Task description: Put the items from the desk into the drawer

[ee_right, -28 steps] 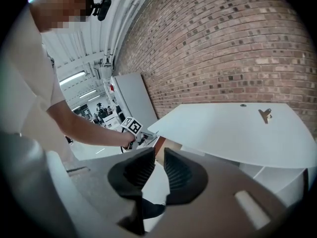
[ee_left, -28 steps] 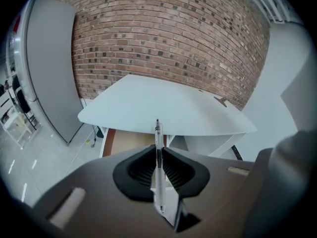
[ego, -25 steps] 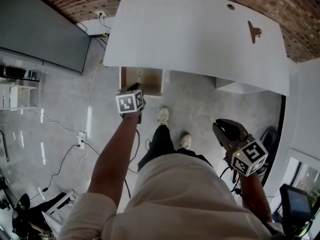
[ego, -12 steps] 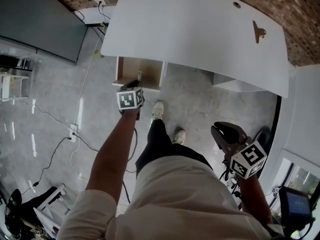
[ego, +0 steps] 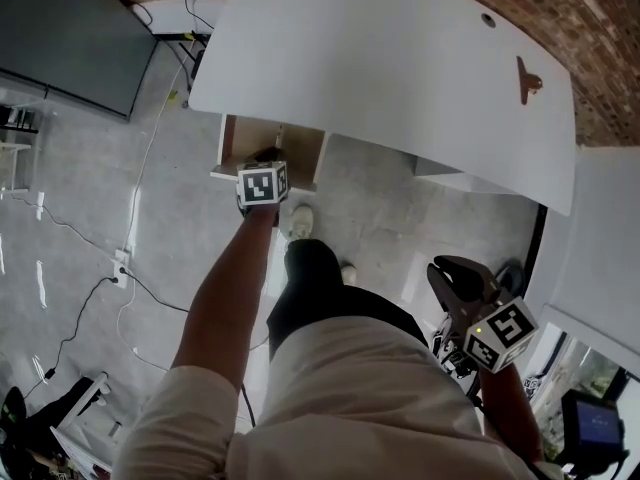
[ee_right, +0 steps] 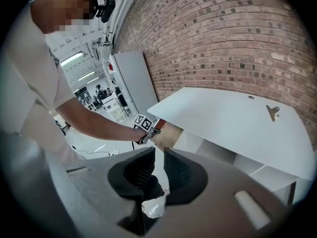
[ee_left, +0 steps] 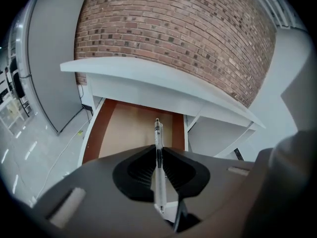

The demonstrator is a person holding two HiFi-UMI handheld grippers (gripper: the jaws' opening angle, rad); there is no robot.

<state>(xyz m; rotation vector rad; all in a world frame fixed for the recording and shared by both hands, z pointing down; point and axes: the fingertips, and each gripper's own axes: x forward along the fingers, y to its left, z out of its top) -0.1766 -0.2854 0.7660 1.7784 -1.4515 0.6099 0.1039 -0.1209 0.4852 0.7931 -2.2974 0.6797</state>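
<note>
The left tool (ee_left: 158, 150) gripped a clear pen (ee_left: 157, 130), with the open drawer (ee_left: 126, 128) just ahead of it, under the white desk (ee_left: 163, 81). The right tool (ee_right: 159, 158), its jaws slightly apart, held nothing.

The open wooden drawer (ego: 302, 154) sits under the white tabletop's (ego: 400, 68) left end. The left tongs (ee_left: 158, 150), at its front edge, grip a clear plastic pen (ee_left: 157, 130). A brown clip (ego: 527, 80) lies far right on the tabletop.
</note>
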